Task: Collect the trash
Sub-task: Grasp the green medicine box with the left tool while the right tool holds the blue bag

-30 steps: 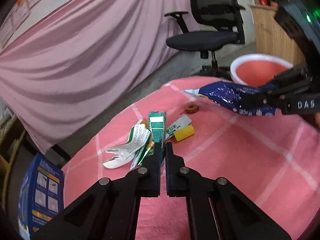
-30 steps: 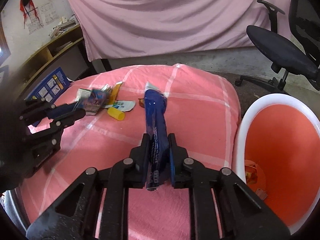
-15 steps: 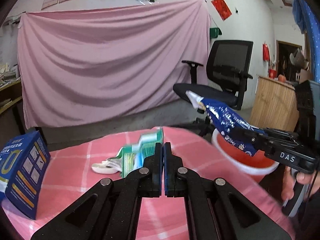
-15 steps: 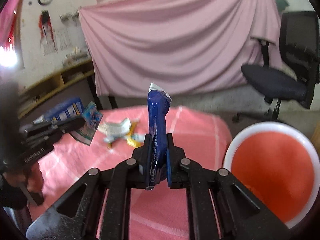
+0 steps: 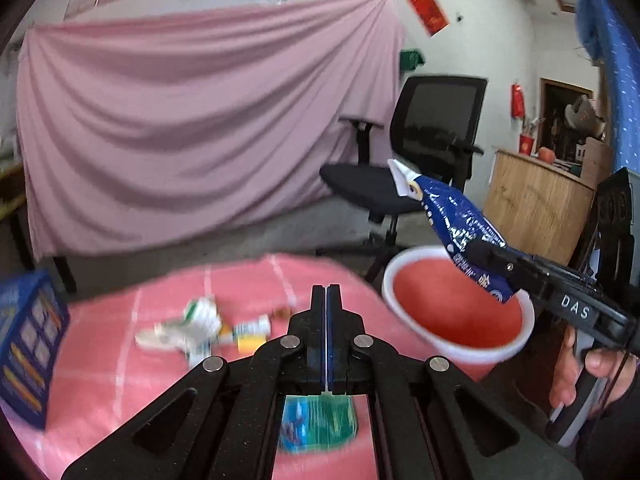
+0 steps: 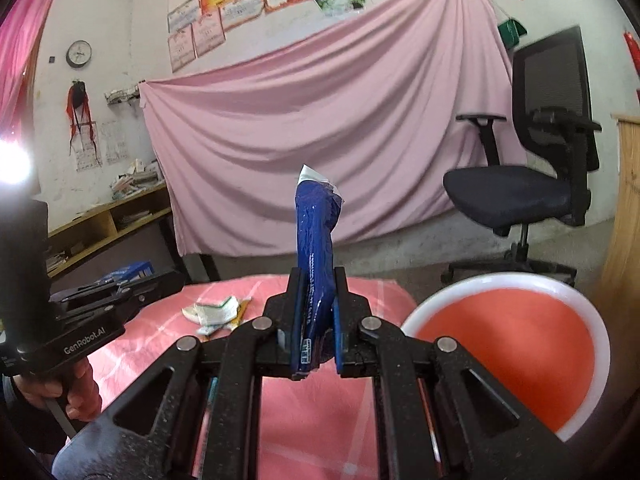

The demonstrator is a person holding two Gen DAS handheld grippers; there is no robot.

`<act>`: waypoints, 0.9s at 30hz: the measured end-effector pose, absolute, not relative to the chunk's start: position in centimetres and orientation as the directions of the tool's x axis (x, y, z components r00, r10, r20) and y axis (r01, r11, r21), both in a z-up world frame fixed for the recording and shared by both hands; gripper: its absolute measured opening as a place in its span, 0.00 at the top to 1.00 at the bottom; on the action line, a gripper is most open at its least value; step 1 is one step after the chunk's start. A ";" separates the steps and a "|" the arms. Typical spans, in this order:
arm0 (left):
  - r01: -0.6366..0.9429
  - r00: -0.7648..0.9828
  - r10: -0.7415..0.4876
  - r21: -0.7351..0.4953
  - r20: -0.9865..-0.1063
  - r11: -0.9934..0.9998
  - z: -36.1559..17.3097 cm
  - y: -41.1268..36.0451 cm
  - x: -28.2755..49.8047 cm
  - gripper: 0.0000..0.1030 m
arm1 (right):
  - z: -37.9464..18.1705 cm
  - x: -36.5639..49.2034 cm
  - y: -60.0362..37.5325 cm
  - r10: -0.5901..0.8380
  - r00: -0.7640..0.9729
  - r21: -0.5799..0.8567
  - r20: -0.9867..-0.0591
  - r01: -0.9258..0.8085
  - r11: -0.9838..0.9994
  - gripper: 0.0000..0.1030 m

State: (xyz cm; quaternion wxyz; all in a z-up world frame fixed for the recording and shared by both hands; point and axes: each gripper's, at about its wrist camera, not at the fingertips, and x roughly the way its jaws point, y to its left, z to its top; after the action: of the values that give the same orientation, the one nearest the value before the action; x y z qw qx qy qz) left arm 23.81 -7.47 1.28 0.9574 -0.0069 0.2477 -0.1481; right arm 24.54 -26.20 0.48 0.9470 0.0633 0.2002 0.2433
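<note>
My right gripper (image 6: 316,280) is shut on a crumpled blue snack bag (image 6: 316,232) that stands up from its jaws. In the left wrist view the right gripper (image 5: 486,254) holds the blue bag (image 5: 448,210) tilted, just left of the rim of the bin (image 5: 528,320). The bin (image 6: 448,294) is red inside with a white rim and lies low to the right. My left gripper (image 5: 326,290) is shut, and a green wrapper (image 5: 316,420) hangs blurred under its jaws, above the pink table. Seen from the right wrist, the left gripper (image 6: 176,280) sits at the left.
Loose trash stays on the pink checked tablecloth (image 5: 120,364): white-green paper (image 5: 200,320), a yellow piece (image 5: 250,343). A blue box (image 5: 28,360) stands at the table's left edge. A black office chair (image 6: 540,184) and a wooden cabinet (image 5: 536,208) stand behind the bin.
Both grippers have risen off the table. The left one lifted the green wrapper from the pile. The right one carried the blue bag up and toward the bin.
</note>
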 end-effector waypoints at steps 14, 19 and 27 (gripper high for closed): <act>0.148 0.621 -0.228 -0.173 -0.750 0.974 -3.0 -4.5 25.3 0.47 | -4.1 25.4 -24.4 0.505 0.636 0.230 -0.583 -0.467 0.854 0.67; 0.183 0.574 -0.259 -0.186 -0.777 0.965 -3.5 -4.5 25.9 0.49 | -4.8 25.7 -24.0 0.493 0.618 0.224 -0.612 -0.462 0.858 0.67; 0.211 0.575 -0.272 -0.182 -0.771 0.960 -3.2 -4.6 25.8 0.98 | -5.5 25.9 -23.7 0.487 0.598 0.225 -0.636 -0.460 0.859 0.67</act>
State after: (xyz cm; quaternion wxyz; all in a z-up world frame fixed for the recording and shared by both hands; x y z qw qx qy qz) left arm 25.82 -4.59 -3.23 0.8868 -0.0349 0.4402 -0.1362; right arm 25.91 -23.68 -5.47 0.8938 0.0186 0.3615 0.2648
